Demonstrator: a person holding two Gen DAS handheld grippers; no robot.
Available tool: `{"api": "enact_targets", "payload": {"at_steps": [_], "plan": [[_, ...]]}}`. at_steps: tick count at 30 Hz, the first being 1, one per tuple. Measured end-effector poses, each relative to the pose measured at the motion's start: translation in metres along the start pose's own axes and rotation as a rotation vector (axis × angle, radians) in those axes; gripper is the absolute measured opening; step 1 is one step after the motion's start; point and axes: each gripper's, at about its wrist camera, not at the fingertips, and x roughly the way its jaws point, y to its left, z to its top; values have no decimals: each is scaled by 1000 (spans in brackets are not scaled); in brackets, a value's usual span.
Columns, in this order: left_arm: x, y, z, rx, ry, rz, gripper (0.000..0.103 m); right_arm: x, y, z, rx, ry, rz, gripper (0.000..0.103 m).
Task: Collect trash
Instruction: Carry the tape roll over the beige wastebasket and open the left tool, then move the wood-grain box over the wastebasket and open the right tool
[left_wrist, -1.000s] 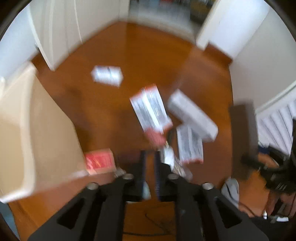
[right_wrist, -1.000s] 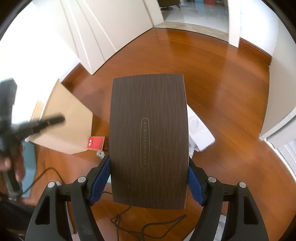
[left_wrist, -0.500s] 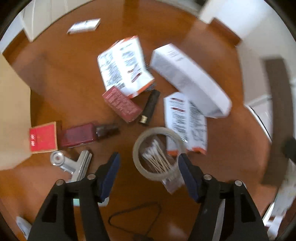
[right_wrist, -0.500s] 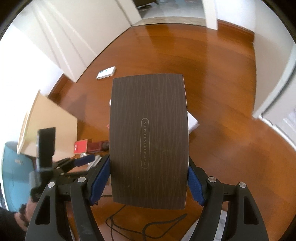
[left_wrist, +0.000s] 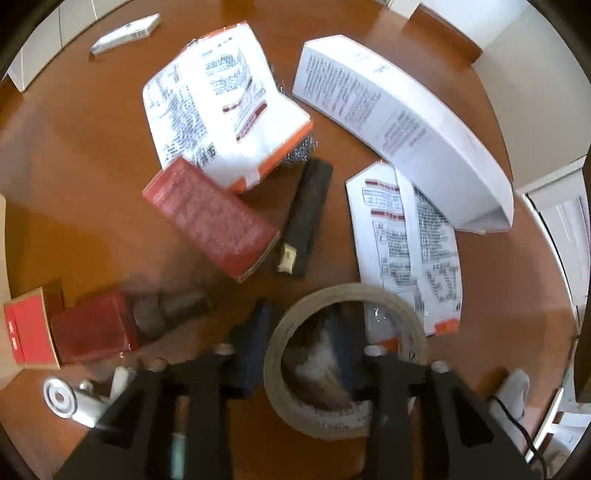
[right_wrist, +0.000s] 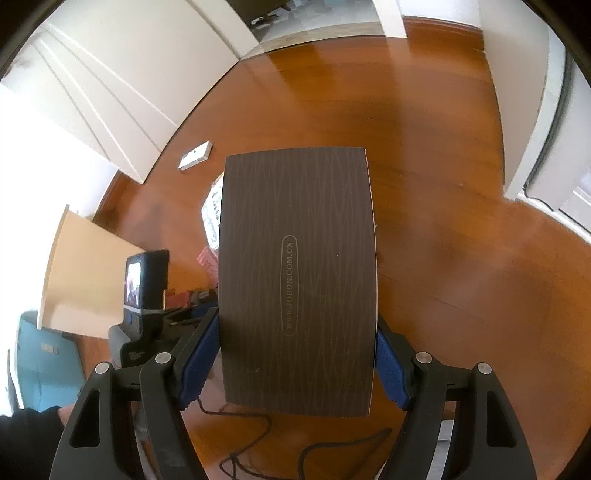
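Observation:
Trash lies scattered on the wooden floor in the left wrist view. A round clear tub of cotton swabs (left_wrist: 345, 363) sits right in front of my left gripper (left_wrist: 295, 350), whose blue fingers are spread around its rim, one finger outside on the left and one showing through the tub; the picture is blurred. Beyond it lie a dark red box (left_wrist: 210, 218), a black stick (left_wrist: 306, 218), a white-and-orange packet (left_wrist: 218, 107), a printed leaflet pack (left_wrist: 410, 240) and a long white box (left_wrist: 399, 122). My right gripper (right_wrist: 295, 354) is shut on a dark wood-grain dustpan (right_wrist: 297, 277).
A red bottle (left_wrist: 92, 328), a small red card box (left_wrist: 27, 332) and a metal clip (left_wrist: 77, 398) lie at the left. A cardboard box (right_wrist: 85, 266) stands left of the pile. A small white box (right_wrist: 195, 155) lies near the white doors (right_wrist: 122, 85). A black cable (right_wrist: 258, 443) trails on the floor.
My left gripper has opened and dropped down close to the floor, coming over the cotton swab tub. The right gripper keeps holding the dustpan and has swung slightly.

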Motion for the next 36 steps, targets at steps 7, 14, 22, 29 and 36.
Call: {"api": "enact_targets", "payload": {"at_steps": [7,14,22,29,36], "plan": [[-61,10,-7,-72,-53,-53,8,-19,0,3,10,-7,-35,77],[-243,45,-30,-187,-281,2,8,-85,43,28,-64,-63,-41,77],[-389,199,-50,-513,-448,258,8,-152,145,59,-275,-73,43,77],[-364,256,-50,-590,-342,302,69,-165,242,75,-429,-24,102,78],[-420,248,-83,-633,-445,275,80,-118,349,64,-544,46,154,78]]}}
